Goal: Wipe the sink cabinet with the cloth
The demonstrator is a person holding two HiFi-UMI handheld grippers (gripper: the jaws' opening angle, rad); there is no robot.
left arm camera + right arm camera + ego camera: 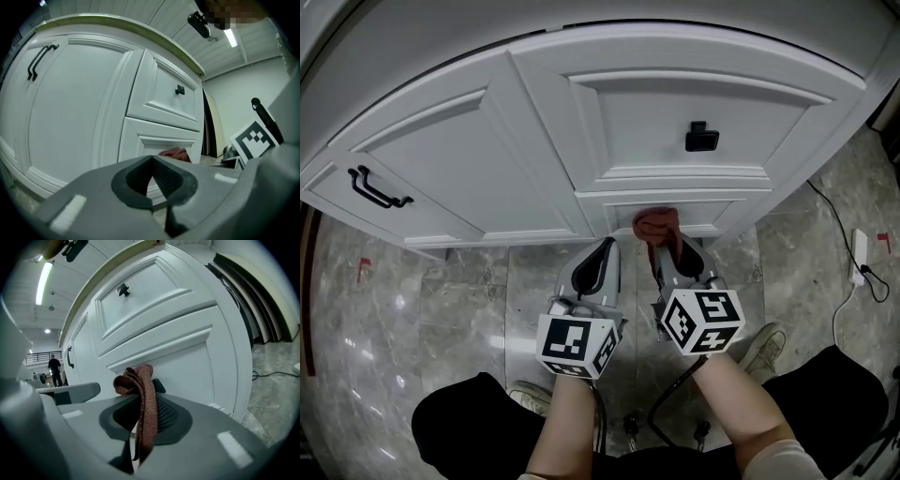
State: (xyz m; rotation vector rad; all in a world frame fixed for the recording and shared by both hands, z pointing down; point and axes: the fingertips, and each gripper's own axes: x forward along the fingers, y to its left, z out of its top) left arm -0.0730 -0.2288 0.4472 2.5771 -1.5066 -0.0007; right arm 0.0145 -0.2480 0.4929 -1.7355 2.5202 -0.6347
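Note:
The white sink cabinet [581,141] fills the top of the head view, with a curved front of panelled doors and drawers. A rust-brown cloth [658,225] is bunched against the lower drawer panel [675,204], pinched in my right gripper [664,246], which is shut on it. In the right gripper view the cloth [140,399] hangs out between the closed jaws, just off the lower panel [187,357]. My left gripper [606,251] sits beside it to the left, shut and holding nothing [151,187]. The cloth [176,153] shows past its tip.
A black bar handle [377,186] is on the left door, a black knob [701,138] on the upper drawer. Grey marble floor [469,309] lies below. A cable and white power strip [860,255] lie at right. The person's shoes [761,347] stand close to the cabinet base.

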